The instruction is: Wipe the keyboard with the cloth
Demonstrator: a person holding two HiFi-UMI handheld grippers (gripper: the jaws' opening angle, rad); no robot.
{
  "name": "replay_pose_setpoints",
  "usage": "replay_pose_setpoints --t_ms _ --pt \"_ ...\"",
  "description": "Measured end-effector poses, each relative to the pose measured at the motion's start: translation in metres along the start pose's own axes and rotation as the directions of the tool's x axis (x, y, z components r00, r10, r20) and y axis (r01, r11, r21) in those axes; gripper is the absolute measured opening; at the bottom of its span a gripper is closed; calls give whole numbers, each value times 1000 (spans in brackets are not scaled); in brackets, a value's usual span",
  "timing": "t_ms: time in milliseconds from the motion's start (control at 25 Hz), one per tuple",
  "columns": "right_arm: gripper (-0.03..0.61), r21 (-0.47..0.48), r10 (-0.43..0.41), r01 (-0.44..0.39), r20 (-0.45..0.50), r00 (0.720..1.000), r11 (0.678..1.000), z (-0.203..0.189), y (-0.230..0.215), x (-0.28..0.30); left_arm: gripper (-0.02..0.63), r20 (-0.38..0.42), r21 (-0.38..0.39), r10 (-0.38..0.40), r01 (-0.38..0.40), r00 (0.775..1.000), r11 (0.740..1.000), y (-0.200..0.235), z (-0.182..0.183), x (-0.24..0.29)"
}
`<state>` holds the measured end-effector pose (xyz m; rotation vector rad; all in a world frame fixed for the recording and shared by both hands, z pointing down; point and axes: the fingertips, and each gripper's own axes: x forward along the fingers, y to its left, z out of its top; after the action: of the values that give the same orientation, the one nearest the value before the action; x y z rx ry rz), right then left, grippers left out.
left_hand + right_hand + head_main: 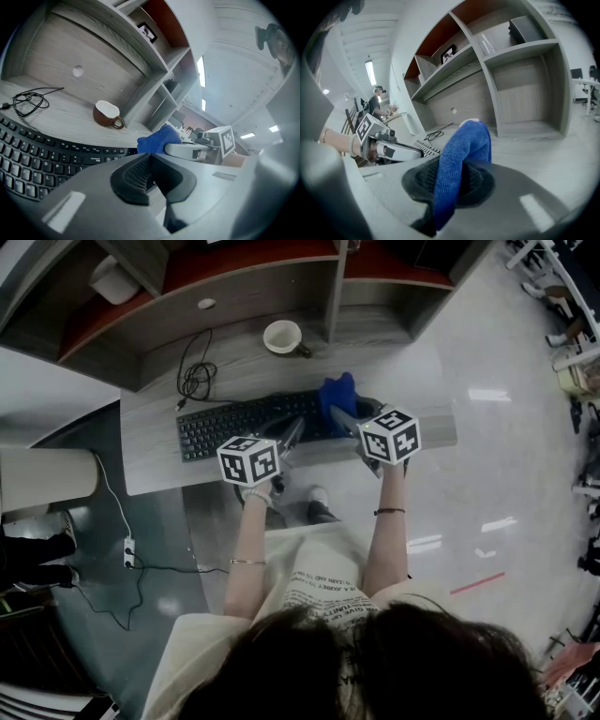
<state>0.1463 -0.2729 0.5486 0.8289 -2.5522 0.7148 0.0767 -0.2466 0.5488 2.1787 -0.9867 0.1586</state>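
**A:** Closest in, the right gripper [342,418] has its jaws clamped on the blue cloth [337,390], over the right end of the keyboard [239,426]. What worries you?

**B:** Mostly the hold. The cloth juts past the jaw tips as a bunched hump, pinched along one fold. I reckon drag across the keys could tug it loose, and pressing too low could scrape the hard tips over the keycaps.

**A:** And the left gripper [294,429]?

**B:** Its jaws are together on nothing, just beside the right one, above the keyboard's near edge. I can't tell whether it touches the keyboard. If it doesn't, a sideways wipe may push the keyboard along the tabletop [150,465]. The two grippers could also knock together.

**A:** The mug [284,337]?

**B:** It's on the far side, well apart, so there's little risk.

**A:** How does the cloth look?

**B:** Thick, fuzzy and deep blue, doubled over. It looks soft enough to mould to the keys, though the hump is narrow and each pass would cover few of them
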Motion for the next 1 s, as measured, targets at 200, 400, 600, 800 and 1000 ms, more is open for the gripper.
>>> replay_pose_setpoints --t_ms 200,400,600,800,1000 --pt "58 3 -11 12 -9 1000 1000 -3 6 6 2 2 -6 -12 12 1000 1000 4 -2 -8" --pt "58 13 -30 30 -11 999 999 -4 12 11 2 -2 -5 -23 23 1000 1000 9 -4 -19" --pt "58 19 -40 40 -15 999 999 -7 21 17 2 2 -11 -30 30 1000 1000 15 -4 -30" --pt "58 24 -57 57 -11 998 998 -6 27 20 2 3 -10 -36 36 999 999 19 -4 -40" --pt "58 33 -61 61 -1 998 998 -4 32 25 2 13 -12 -32 32 999 999 25 -1 -49"
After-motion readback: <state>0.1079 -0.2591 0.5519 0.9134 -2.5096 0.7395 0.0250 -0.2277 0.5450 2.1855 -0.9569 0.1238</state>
